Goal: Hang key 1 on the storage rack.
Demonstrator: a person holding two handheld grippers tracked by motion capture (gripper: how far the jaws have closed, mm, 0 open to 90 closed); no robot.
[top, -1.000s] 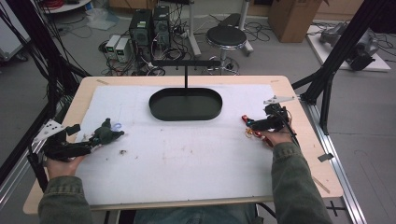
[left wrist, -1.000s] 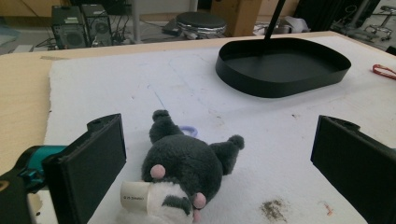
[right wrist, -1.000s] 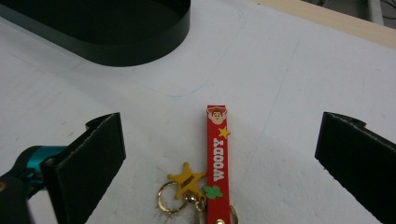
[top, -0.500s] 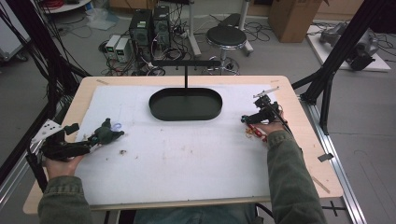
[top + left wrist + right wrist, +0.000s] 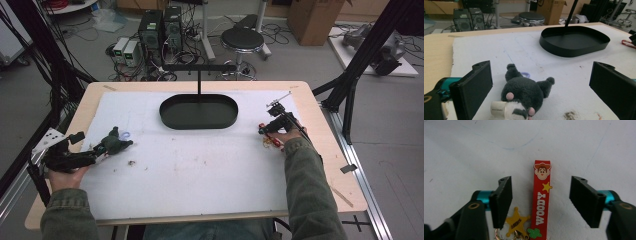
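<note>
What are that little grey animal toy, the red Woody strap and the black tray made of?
The grey animal toy looks like soft plush: fuzzy pile, rounded stuffed limbs and a paper-like tag. The red Woody strap seems to be moulded rubber or soft plastic, matte with raised lettering. The black tray looks rigid, probably painted metal or plastic, with a smooth satin surface.

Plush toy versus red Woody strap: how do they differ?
The plush toy is grey, rounded and furry; the red Woody strap is flat, narrow and printed. The toy lies on the table's left, the strap on its right. Each lies on the white mat between open jaws, untouched.
</note>
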